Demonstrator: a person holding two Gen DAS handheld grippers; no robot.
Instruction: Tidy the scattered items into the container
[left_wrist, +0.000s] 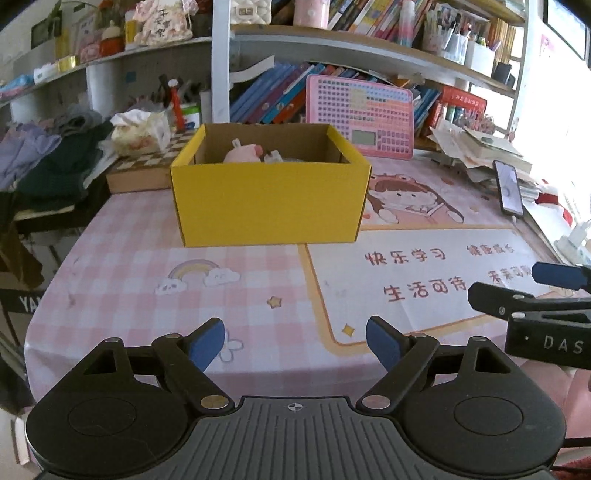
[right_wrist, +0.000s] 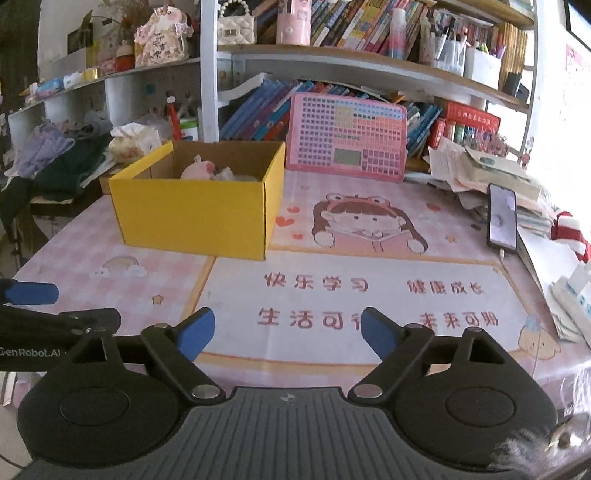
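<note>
Both grippers empty over the table, box already loaded.

I've got the left gripper (left_wrist: 295, 345) low over the near edge of the table (left_wrist: 122, 266), its jaws spread wide with nothing between the blue pads, only pink checked cover under them. The right gripper (right_wrist: 288, 334) sits just beside it, jaws equally far apart and empty, hanging above the red printed characters on the mat. Ahead of me the yellow box (left_wrist: 269, 203) stands upright toward the back of the table, open at the top, well apart from both grippers. Inside it I can see a pink plush toy (left_wrist: 242, 154) poking above the rim, with something pale next to it that I can't identify. A phone (right_wrist: 502, 221) leans propped at the right side, beside a heap of papers.
</note>
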